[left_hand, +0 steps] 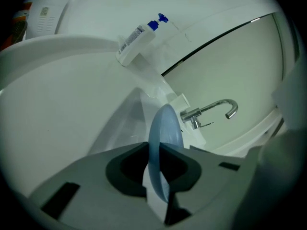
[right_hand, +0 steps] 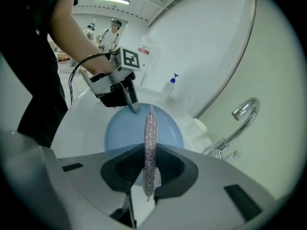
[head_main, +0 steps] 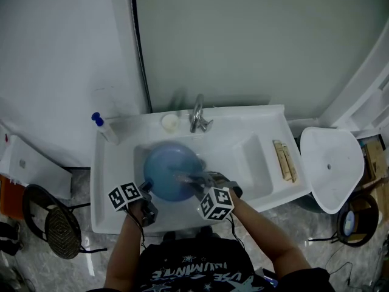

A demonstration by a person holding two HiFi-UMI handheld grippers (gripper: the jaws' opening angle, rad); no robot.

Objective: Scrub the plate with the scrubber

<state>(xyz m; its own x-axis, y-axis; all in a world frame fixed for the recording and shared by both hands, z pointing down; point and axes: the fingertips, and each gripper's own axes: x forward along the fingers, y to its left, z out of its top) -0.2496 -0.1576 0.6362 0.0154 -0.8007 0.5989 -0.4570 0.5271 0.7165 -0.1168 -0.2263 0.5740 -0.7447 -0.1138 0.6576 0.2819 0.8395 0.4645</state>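
Plate (head_main: 170,172): blue and round, lifted over the basin of the white sink (head_main: 109,181), in front of the tap (head_main: 197,114); its face is turned toward the right gripper.
Left gripper (head_main: 146,187): jaws closed on the plate's near-left rim; its own view shows the plate edge-on, running between both jaws.
Right gripper (head_main: 197,184): jaws closed on the scrubber (right_hand: 150,147), which runs edge-on through the gap and stands out past the jaw tips.
Scrubber: thin, silvery and glittering; in the head view it lies over the plate's right half. Contact with the plate's face cannot be confirmed.
Grippers, relation: on opposite sides of the plate, near each other, not touching.
Soap bottle (head_main: 103,126): clear, blue pump top, on the sink's back-left corner, well apart from the plate.
Small white round piece (head_main: 170,122): on the back ledge, just left of the tap.
Wooden item (head_main: 284,160): on the sink's right ledge.
Person: both forearms reach in from the bottom edge; dark printed shirt.
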